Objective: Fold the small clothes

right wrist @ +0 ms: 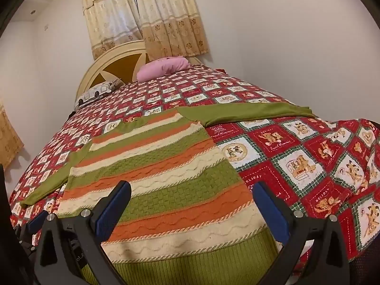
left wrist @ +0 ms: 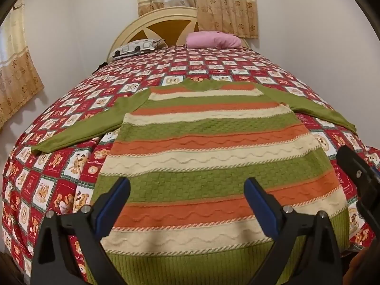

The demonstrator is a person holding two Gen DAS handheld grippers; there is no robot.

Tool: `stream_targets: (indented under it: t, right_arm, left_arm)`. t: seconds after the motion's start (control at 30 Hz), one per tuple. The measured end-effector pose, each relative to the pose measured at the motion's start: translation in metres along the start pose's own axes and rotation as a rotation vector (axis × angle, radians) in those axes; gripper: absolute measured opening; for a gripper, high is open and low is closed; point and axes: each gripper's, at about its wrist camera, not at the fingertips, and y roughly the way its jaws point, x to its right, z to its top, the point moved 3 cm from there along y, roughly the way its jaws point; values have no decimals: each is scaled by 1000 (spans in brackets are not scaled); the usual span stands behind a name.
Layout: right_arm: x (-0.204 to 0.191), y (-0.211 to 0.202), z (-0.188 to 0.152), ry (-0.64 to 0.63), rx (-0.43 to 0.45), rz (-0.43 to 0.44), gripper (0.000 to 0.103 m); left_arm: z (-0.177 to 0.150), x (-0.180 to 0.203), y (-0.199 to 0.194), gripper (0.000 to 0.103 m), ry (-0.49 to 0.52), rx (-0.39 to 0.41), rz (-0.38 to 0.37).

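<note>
A striped knit sweater (left wrist: 209, 147) in green, orange and cream lies flat on the bed, its ribbed hem nearest me and both green sleeves (left wrist: 78, 130) spread out to the sides. My left gripper (left wrist: 187, 187) hovers open above the sweater's lower half, nothing between its blue pads. In the right wrist view the same sweater (right wrist: 156, 173) fills the lower left, with its right sleeve (right wrist: 249, 112) stretched across the bedspread. My right gripper (right wrist: 192, 192) stands open over the sweater's lower right edge, holding nothing. It also shows at the left wrist view's right edge as a black arm (left wrist: 356, 173).
The bed carries a red patchwork bedspread (left wrist: 59, 180) with bear pictures. A pink pillow (left wrist: 213, 39) and a white patterned pillow (left wrist: 135, 47) lie by the cream headboard (left wrist: 133, 28). Curtains (right wrist: 147, 14) hang behind. White walls close in on both sides.
</note>
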Motion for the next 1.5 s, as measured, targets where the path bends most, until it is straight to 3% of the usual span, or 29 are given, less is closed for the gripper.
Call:
stream_targets:
  t: [1.5]
  right_arm:
    - [4, 8, -2, 14, -36, -9, 102]
  left_arm:
    - [-4, 3, 5, 97, 6, -18, -15]
